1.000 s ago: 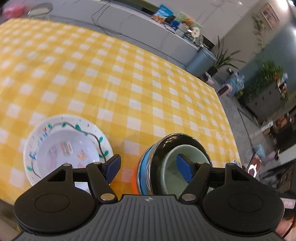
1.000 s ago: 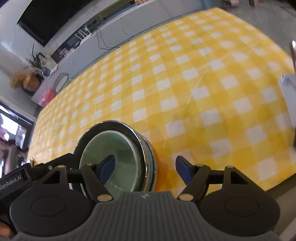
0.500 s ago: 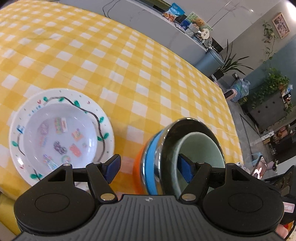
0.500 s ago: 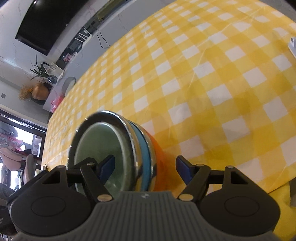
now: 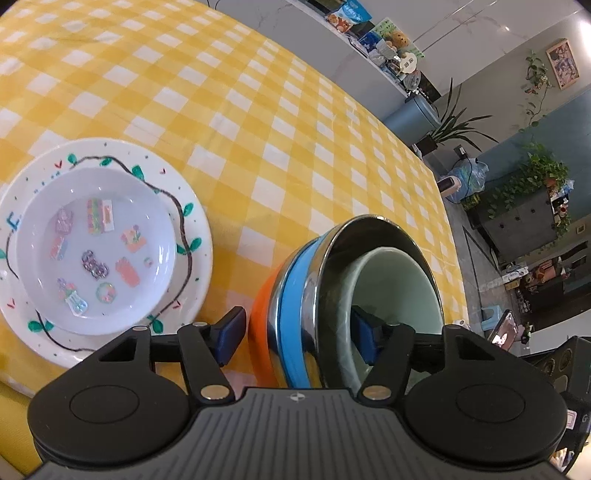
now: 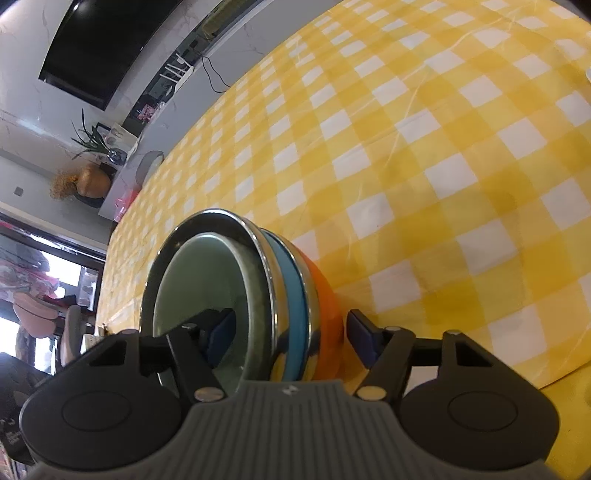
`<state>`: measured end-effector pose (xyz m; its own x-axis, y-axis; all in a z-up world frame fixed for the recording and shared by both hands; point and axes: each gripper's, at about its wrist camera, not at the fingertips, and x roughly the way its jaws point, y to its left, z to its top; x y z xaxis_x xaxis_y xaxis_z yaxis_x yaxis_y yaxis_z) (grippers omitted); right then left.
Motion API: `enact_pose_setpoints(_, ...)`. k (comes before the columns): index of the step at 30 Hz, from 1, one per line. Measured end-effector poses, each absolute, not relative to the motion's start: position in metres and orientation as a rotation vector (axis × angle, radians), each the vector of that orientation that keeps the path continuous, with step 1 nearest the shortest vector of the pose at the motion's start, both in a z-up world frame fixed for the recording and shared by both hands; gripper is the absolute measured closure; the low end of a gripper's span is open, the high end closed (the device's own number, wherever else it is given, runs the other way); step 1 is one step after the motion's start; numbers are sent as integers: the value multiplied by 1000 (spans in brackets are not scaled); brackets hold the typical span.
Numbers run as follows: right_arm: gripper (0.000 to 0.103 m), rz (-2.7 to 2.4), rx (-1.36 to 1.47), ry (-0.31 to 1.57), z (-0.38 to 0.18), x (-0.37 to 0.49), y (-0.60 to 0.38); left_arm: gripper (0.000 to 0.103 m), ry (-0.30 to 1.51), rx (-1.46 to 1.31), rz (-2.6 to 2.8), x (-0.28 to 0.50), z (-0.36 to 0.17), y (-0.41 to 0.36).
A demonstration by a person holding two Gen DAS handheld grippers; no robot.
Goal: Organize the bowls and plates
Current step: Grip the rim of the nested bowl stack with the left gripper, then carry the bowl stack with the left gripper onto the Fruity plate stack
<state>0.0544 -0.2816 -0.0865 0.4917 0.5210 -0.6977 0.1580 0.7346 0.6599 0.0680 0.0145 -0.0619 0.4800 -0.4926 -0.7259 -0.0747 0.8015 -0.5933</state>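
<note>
A nested stack of bowls stands near the table's front edge: an orange bowl [image 5: 262, 321] outermost, then a blue bowl [image 5: 291, 295], a steel bowl [image 5: 369, 229] and a pale green bowl [image 5: 399, 288] inside. My left gripper [image 5: 297, 336] straddles the stack's left wall, one pad outside the orange bowl, the other inside the green one. My right gripper [image 6: 291, 336] straddles the opposite wall of the stack [image 6: 288, 280] the same way. Both sets of jaws are closing, with a thin gap still showing at the outer pads. Left of the stack, a small sticker-decorated plate [image 5: 96, 251] lies on a vine-patterned plate [image 5: 192, 236].
A yellow-and-white checked cloth [image 5: 258, 129] covers the table, whose front edge [image 6: 561, 376] runs close under the grippers. A white object [image 6: 588, 75] shows at the far right. Beyond the table are a counter [image 5: 369, 29] with packets, and potted plants.
Both grippers have sunk lower over the bowl stack, so its walls now sit deeper between the pads. Each pair of jaws has narrowed slightly. The plates and the stack have not moved.
</note>
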Motion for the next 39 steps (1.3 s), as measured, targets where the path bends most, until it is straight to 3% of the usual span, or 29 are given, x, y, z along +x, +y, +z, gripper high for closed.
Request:
enact_pose_setpoints(4,42,244,781,1057,-88,53,-287,41,1071,-618,-272,69,-64,14)
enact_pose_setpoints(14,49,243,821,1061,-92,49,-300,45,1077,-620,-272,69,-65,13)
enact_pose_setpoints(19,55,224,796,1059,-90,46,-297,45,1079,-598,-271,69,-63,10)
enact_pose_setpoints(39,56,247,818,1090,-89,48,-284,46,1041,-570,-259,62,-50,27)
